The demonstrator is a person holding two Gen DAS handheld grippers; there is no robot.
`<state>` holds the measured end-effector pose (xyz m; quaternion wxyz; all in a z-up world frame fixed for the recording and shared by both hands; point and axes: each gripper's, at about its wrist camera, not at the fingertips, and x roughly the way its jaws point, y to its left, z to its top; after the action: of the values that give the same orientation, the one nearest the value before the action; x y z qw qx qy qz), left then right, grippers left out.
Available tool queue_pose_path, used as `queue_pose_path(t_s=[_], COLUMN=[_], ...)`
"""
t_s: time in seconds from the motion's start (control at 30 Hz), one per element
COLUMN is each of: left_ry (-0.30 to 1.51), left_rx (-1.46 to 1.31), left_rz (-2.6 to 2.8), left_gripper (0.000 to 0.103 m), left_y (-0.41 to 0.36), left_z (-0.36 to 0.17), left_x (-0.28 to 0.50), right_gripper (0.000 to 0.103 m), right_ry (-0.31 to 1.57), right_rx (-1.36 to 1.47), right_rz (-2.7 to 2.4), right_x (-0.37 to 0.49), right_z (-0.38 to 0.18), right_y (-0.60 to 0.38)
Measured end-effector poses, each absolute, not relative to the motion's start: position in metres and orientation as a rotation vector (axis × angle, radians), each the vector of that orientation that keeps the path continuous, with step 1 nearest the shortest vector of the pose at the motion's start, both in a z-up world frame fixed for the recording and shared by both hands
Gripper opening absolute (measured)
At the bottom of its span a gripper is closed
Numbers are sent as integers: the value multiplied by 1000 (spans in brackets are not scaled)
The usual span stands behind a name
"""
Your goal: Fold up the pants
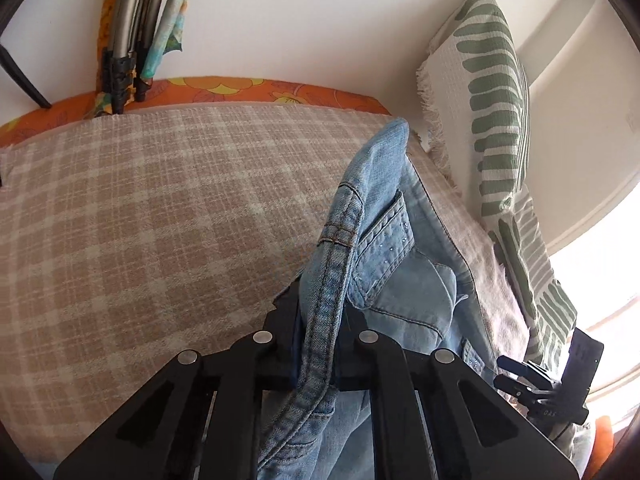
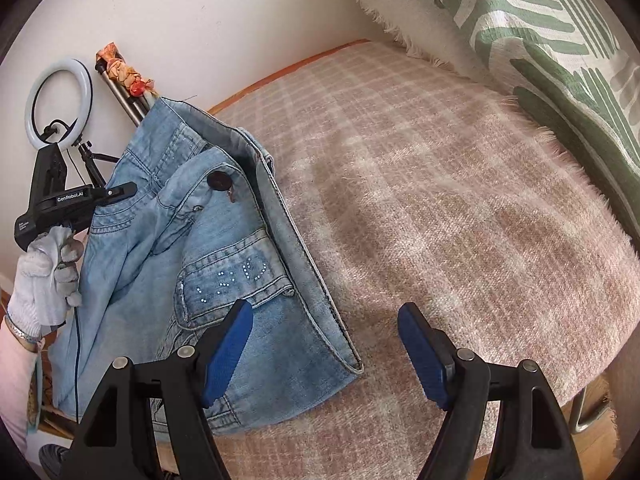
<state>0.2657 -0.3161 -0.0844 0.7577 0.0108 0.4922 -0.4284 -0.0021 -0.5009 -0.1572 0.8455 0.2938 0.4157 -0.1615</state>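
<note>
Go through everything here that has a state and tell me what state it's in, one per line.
Left gripper: shut on the jeans' waistband.
Right gripper: jaws open, nothing between them.
Jeans: button undone, waist end lifted, lower part on the checked blanket.
Ring light: lit.
Leaf-print cushion: leaning against the wall.

The pants [image 2: 224, 264] are pale, washed denim with tiny shiny studs on a pocket flap, lying on a fuzzy woven checked blanket [image 2: 460, 220] (rather coarse-looking), while the right gripper [image 2: 324, 354] is matt black plastic with textured blue pads [image 2: 420, 352].
</note>
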Motion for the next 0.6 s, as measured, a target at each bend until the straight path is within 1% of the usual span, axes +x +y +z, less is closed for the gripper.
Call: queue_pose_path(t_s=[0.1,0.23,0.33,0.47,0.6], left_ry=[1005,938,921,922,965], left_rx=[89,152,208,304,405], left_rz=[-990,-1095,-1165,-1246,-1285], left_gripper=[7,7,7,7,7], left_y=[-322,-332,-340,-350,-353], left_z=[-61,-36,-31,-48,-85], left_x=[239,194,157,107,68], right_gripper=[74,74,74,74,76], right_ry=[862,798,735,630,579], right_rx=[633,666,721,812,906], right_rz=[-358,-349,-323,-270,-189], right_x=[-7,-15,-23,-37,-41], right_z=[-155,-144,-135,-124,-126], right_y=[-506,-513,-521,-532,-536])
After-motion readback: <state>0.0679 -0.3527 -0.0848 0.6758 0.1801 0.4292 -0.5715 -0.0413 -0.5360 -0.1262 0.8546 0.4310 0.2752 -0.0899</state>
